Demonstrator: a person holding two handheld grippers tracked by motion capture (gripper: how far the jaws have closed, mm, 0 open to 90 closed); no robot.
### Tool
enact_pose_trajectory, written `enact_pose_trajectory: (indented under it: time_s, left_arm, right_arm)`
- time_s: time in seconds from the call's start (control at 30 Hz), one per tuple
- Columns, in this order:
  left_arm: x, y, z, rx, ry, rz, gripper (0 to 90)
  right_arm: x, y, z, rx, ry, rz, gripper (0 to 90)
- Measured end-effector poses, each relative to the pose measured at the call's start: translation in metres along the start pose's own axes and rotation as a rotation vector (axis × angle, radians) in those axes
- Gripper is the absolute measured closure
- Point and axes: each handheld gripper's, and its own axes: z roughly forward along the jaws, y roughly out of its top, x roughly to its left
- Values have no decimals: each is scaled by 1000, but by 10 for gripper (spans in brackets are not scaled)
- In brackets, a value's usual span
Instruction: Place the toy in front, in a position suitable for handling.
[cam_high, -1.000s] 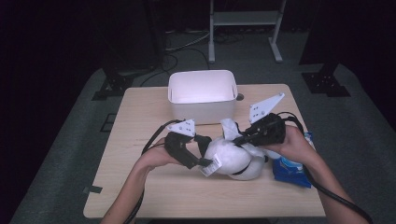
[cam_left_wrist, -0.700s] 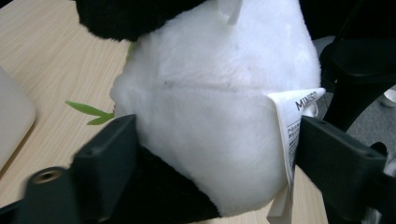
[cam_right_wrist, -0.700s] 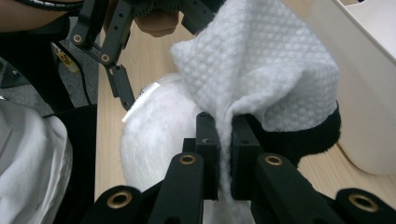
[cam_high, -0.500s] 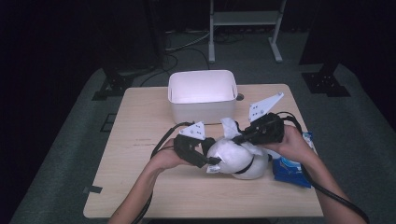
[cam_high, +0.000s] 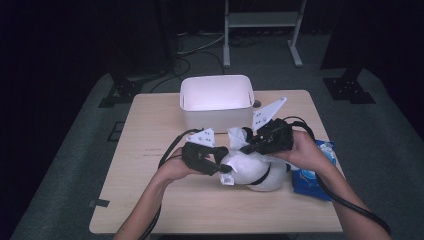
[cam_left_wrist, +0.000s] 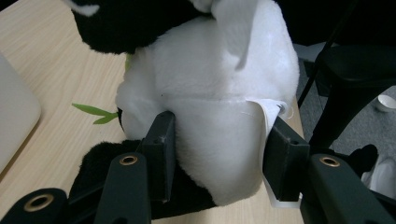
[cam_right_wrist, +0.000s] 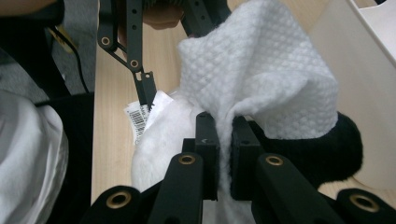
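A black-and-white plush panda toy (cam_high: 255, 169) lay near the front of the light wooden table (cam_high: 150, 135), just before the white plastic bin (cam_high: 216, 95). The left gripper (cam_high: 224, 170) had just been closing and its 2 jaws pressed the toy's white body. The right gripper (cam_high: 246, 145) was clamped on a white textured cloth wipe (cam_right_wrist: 261, 70) above the toy.

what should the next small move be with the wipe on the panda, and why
Probably drag the white wipe across the plush panda. The right gripper is shut on the wipe, which lies on the toy, and the left gripper, whose fingers have just been closing, clamps its white body.
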Motion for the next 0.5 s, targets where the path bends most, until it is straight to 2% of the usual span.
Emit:
enact_pose_trajectory:
  time_s: [0.17, 0.3, 0.5]
  left_arm:
    - [0, 0, -2, -15, -12, -8, 462]
    - [0, 3, -6, -40, -14, -4, 422]
    - [1, 2, -5, -35, -5, -12, 375]
  right_arm:
    - [-1, 0, -1, 19, -10, 8, 838]
    - [-2, -8, -9, 2, -27, 23, 838]
    - [-6, -23, -21, -24, -58, 55, 838]
